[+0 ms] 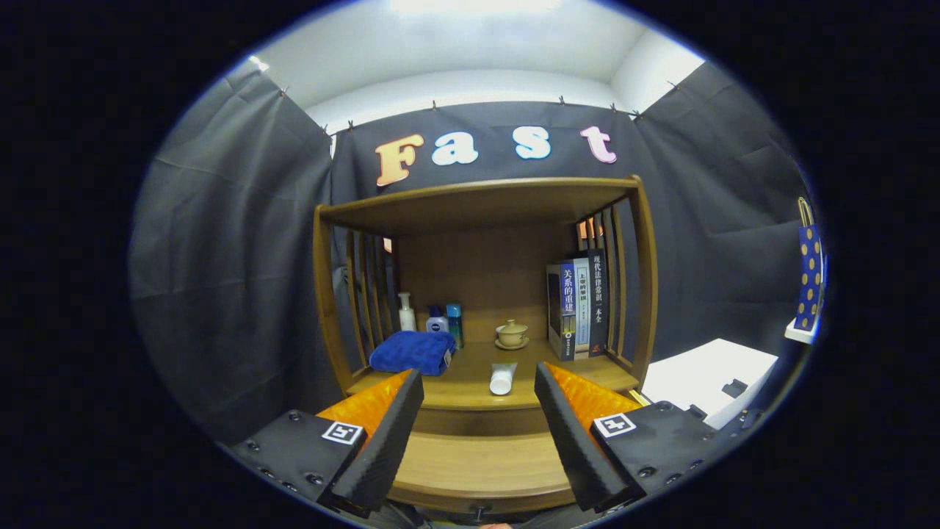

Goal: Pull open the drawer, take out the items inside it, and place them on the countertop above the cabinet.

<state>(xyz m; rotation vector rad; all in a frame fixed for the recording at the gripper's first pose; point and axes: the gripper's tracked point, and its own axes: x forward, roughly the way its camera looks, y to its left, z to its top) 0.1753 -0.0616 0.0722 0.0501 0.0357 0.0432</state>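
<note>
The gripper stands wide apart, holding nothing, its fingers flanking the pulled-out drawer of the wooden cabinet. Just ahead, a white tube lies on the cabinet's countertop. On that countertop, a blue towel lies left of the tube, bottles behind it; a lidded cup sits beyond the tube, books at right.
</note>
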